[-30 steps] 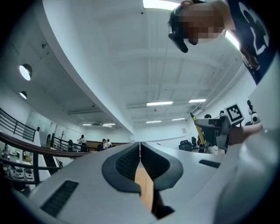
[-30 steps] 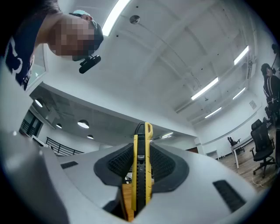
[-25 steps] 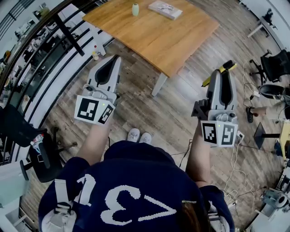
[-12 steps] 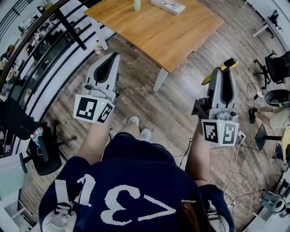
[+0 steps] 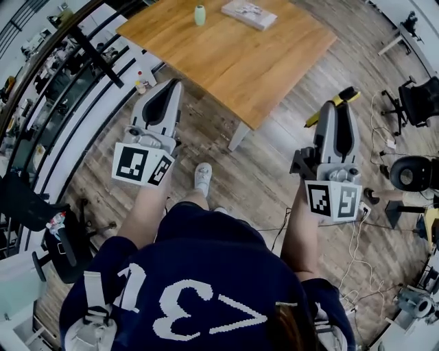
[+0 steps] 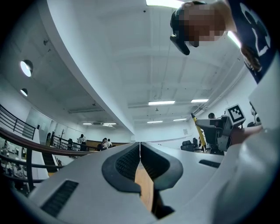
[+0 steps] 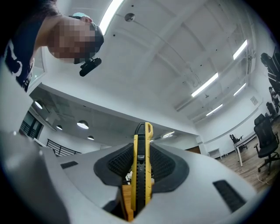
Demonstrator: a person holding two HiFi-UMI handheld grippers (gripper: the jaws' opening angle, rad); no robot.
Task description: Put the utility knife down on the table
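**A:** My right gripper [image 5: 339, 111] is pinching the utility knife [image 7: 141, 175] edge-on between its pads. The yellow-and-black body runs up past the jaw tips.

**B:** And your other one?

**A:** My left gripper [image 6: 140, 152] is pressed together on nothing, out at about ten o'clock from me.

**B:** Is the knife over the bench yet?

**A:** No. The bench [image 5: 233, 65] lies at twelve o'clock. The knife's nose pokes out at about two o'clock, over the wooden floor [image 5: 267, 164] and off the bench's near corner.

**B:** So what could go wrong?

**A:** If I let go here, it drops to the floor, and my shoe [image 5: 203, 179] is down there near six o'clock of the bench corner. The hold is also on a narrow body with a lot of it sticking out. As I swing across, I reckon that nose could catch the bench edge and twist in the pads.

**B:** Is the blade out?

**A:** I can't tell from either view, so I'd treat the front end as sharp.

**B:** Anything in the way on top?

**A:** A small bottle [image 5: 199, 14] and a flat packet [image 5: 249, 14] sit on the far side, well apart from the near corner. I'd guess they only matter if I overreach.
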